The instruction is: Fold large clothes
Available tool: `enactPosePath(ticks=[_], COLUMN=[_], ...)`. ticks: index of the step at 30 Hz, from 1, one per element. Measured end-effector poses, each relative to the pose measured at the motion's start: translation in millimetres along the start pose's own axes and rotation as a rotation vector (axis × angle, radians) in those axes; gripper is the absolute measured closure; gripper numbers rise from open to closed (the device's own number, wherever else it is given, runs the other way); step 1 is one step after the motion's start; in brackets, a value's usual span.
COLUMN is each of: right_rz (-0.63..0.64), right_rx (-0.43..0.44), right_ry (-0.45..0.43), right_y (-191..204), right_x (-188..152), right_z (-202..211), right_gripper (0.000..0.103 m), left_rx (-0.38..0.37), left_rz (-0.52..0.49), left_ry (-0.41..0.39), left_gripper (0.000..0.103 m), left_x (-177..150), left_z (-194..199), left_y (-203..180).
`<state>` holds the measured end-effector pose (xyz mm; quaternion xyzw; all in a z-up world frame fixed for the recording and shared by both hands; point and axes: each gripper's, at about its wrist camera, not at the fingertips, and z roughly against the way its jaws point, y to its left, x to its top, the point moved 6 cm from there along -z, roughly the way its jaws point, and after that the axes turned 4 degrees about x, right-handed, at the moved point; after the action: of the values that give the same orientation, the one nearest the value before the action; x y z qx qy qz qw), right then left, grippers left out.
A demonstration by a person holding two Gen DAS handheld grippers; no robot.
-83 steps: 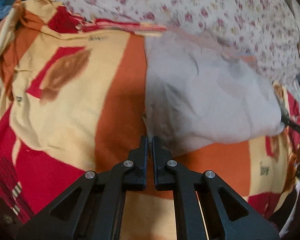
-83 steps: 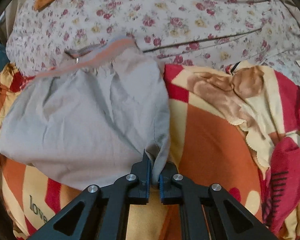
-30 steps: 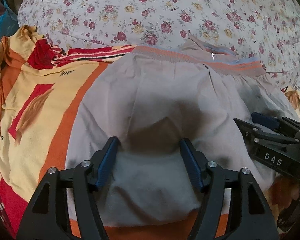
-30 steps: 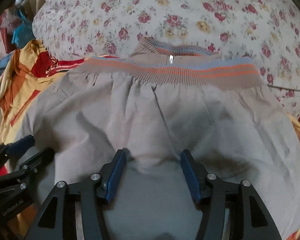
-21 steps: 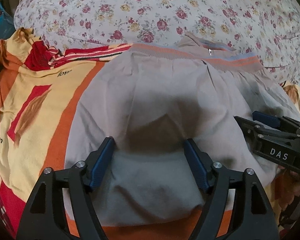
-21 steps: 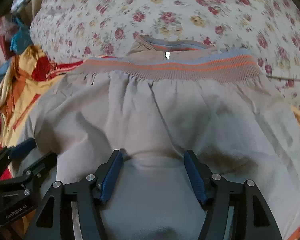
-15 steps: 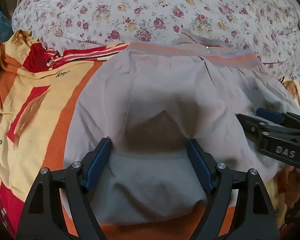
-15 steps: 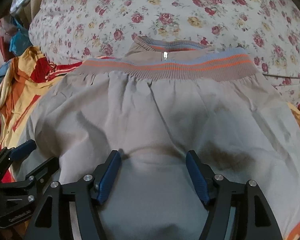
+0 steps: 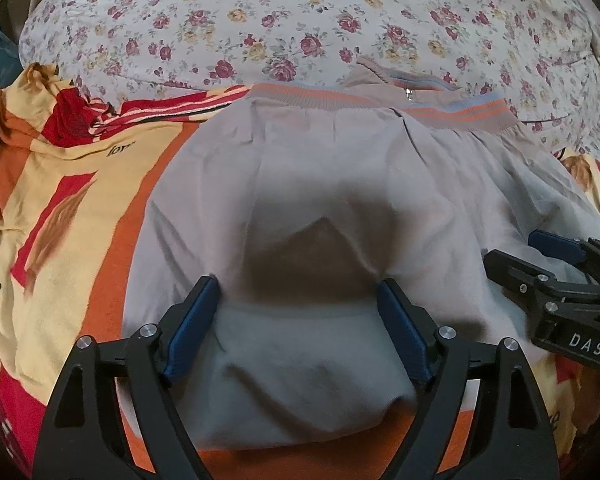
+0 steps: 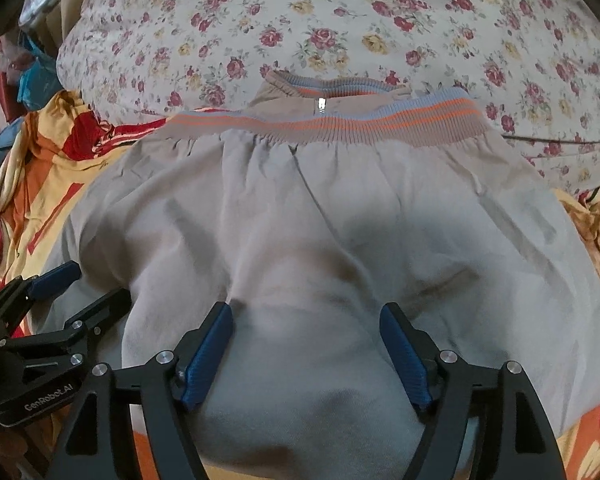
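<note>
I am leaning over the bed, where the orange-and-red blanket (image 9: pixel 112 216) is covering the near part and the flowered quilt (image 9: pixel 300 20) is lying along the far edge. The grey garment (image 9: pixel 324 184) is now lying doubled over in the middle of the blanket, its striped ribbed waistband (image 10: pixel 340 124) reaching the far edge of the blanket where the quilt begins, its rounded fold edge nearest me. A few seconds ago I was pinching its cloth in both tongs and carrying it over; now it is resting on its own. My left gripper (image 9: pixel 296 316) is hovering just above the near fold, and its jaws have just been opening, standing wide apart with only loose cloth below them. My right gripper (image 10: pixel 306 344) is doing the same beside it, jaws spreading and pinching nothing. I am judging this fold as laid and released, so I am thinking the next step is to find fresh edges to grip for another fold. The cloth is looking puffy and wrinkled, so it may be needing smoothing first.
</note>
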<state>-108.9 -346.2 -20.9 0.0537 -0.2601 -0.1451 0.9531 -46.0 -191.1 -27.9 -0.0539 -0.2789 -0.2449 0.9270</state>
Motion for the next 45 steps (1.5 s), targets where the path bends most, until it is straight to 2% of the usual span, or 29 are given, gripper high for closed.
enactPosePath(ticks=[9,14,20,23,27,30,34,37,42,45], right_rz=[-0.009,-0.014,0.013,-0.014,-0.031,-0.040,-0.047,-0.032,-0.028,-0.025], right_rx=[0.008,0.018,-0.005,0.020,0.036,0.031,0.026,0.022,0.041,0.042], right_ry=[-0.003,-0.050,-0.015,-0.004,-0.015,-0.027,-0.026,-0.030,-0.025,-0.022], right_y=[0,-1,-2,-4,-8,-12,-16,-15,-13,-12], right_x=[-2,-6,-15,-12,-10,-10,-9,-8,-9,-10], right_z=[8,29,17,21,30,34,37,40,41,39], right_gripper=[0.028,0.028,0.027,0.027,0.027,0.027,0.027,0.027,0.027,0.027], left_rx=[-0.003,-0.002,-0.015,-0.042,-0.127,-0.187,-0.172,-0.192,-0.254,-0.266], left_rz=[-0.013,-0.016,-0.012,0.005,0.060,0.139,0.199,0.245,0.359,0.391], left_ry=[0.000,0.003,0.008,0.016,0.023,0.014,-0.001,-0.007,0.062,0.092], left_gripper=[0.017,0.017,0.017,0.017,0.017,0.017,0.017,0.017,0.017,0.017], left_x=[-1,-1,0,0,6,12,18,22,20,16], left_z=[0,0,1,3,12,19,23,24,11,4], left_y=[-2,-3,-2,0,7,22,42,57,84,88])
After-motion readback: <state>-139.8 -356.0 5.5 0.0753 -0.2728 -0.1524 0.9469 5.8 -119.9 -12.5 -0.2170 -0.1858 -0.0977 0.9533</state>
